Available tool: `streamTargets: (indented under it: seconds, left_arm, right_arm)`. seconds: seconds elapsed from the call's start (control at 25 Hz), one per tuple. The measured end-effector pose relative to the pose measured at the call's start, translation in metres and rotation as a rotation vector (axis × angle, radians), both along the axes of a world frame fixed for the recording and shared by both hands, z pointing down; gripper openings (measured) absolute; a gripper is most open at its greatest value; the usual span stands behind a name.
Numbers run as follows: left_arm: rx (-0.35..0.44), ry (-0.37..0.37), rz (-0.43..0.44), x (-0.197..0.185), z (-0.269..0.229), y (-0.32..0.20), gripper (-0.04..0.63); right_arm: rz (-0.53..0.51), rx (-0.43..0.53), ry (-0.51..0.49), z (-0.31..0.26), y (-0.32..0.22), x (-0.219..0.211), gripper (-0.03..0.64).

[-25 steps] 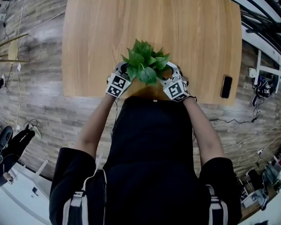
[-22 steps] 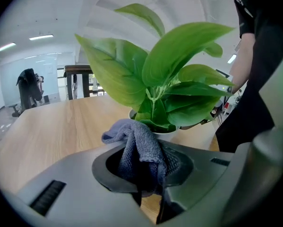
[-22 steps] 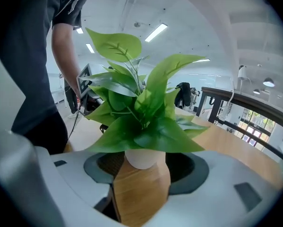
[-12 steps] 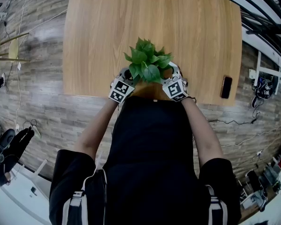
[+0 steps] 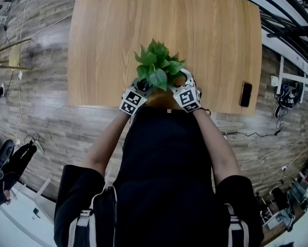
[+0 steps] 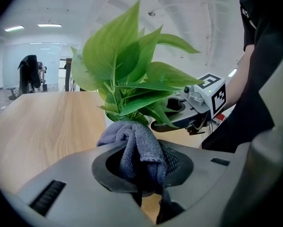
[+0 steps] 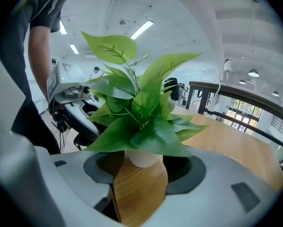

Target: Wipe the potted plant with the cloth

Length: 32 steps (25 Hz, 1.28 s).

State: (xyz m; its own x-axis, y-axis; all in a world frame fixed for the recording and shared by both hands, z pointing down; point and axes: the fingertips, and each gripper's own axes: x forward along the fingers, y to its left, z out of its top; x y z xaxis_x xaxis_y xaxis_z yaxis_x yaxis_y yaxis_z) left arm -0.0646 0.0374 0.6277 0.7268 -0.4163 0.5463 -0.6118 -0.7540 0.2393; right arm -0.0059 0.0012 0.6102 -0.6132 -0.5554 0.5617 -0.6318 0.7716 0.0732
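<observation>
The potted plant (image 5: 158,66), green leaves in a small white pot (image 7: 143,157), stands near the front edge of the wooden table (image 5: 205,30). My left gripper (image 6: 141,161) is shut on a grey-blue cloth (image 6: 137,144), and the bunched cloth sits against the lower leaves (image 6: 132,86) on the plant's left. In the head view the left gripper (image 5: 139,89) and right gripper (image 5: 180,84) flank the plant closely. My right gripper (image 7: 143,174) is open, and the pot stands just ahead of the gap between its jaws. Leaves hide the pot in the head view.
A black phone (image 5: 245,94) lies near the table's front right corner. The person's body is close against the front edge. Wood floor with cables (image 5: 256,138) surrounds the table, and metal railings (image 5: 287,14) run at the right.
Both grippers have drawn a little closer to the plant from either side. The left one has shifted right with the cloth. The plant has barely moved.
</observation>
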Motion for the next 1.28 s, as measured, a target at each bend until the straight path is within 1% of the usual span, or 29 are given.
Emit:
streamTargets:
  seconds: [0.2,0.32,0.52,0.6,0.72,0.76,0.8,0.84,0.92,1.0,1.04,1.12,1.2,1.28]
  left_arm:
    - [-0.010,0.009,0.021,0.014,0.001,0.008,0.115]
    - [-0.026,0.025,0.023,0.014,-0.002,0.020,0.115]
    - [-0.003,0.061,0.045,0.015,-0.015,0.034,0.115]
    - [0.035,0.066,0.041,0.018,-0.025,0.048,0.115]
    - [0.186,0.008,0.092,0.028,-0.050,0.073,0.115]
    - [0.226,0.003,0.099,0.033,-0.062,0.081,0.115]
    - [0.247,0.015,0.089,0.036,-0.074,0.088,0.115]
    - [0.252,0.042,0.060,0.038,-0.087,0.095,0.115]
    - [0.240,0.120,-0.033,0.040,-0.115,0.110,0.115]
    - [0.237,0.190,-0.131,0.046,-0.141,0.132,0.115]
    - [0.247,0.208,-0.170,0.051,-0.152,0.145,0.115]
    - [0.276,0.226,-0.215,0.066,-0.167,0.172,0.115]
    - [0.285,0.246,-0.244,0.084,-0.171,0.200,0.115]
    - [0.278,0.259,-0.271,0.099,-0.175,0.223,0.115]
  right_arm:
    - [0.003,-0.033,-0.022,0.000,0.017,0.002,0.256]
    - [0.005,-0.054,-0.038,0.002,0.032,-0.003,0.256]
    - [0.020,-0.069,-0.095,-0.016,0.038,-0.009,0.256]
    - [0.020,-0.065,-0.152,-0.031,0.048,-0.006,0.256]
    - [-0.005,-0.036,-0.289,-0.066,0.068,0.008,0.255]
    - [-0.015,-0.018,-0.331,-0.082,0.076,0.015,0.237]
    - [-0.025,0.004,-0.368,-0.099,0.085,0.023,0.124]
    - [-0.035,0.025,-0.400,-0.118,0.095,0.029,0.029]
    - [-0.044,0.071,-0.453,-0.156,0.116,0.040,0.029]
    - [-0.054,0.138,-0.507,-0.196,0.141,0.051,0.029]
    - [-0.063,0.165,-0.537,-0.214,0.156,0.056,0.029]
    - [-0.084,0.182,-0.563,-0.234,0.186,0.066,0.026]
    - [-0.086,0.186,-0.552,-0.235,0.214,0.079,0.022]
    - [-0.067,0.222,-0.529,-0.233,0.235,0.090,0.018]
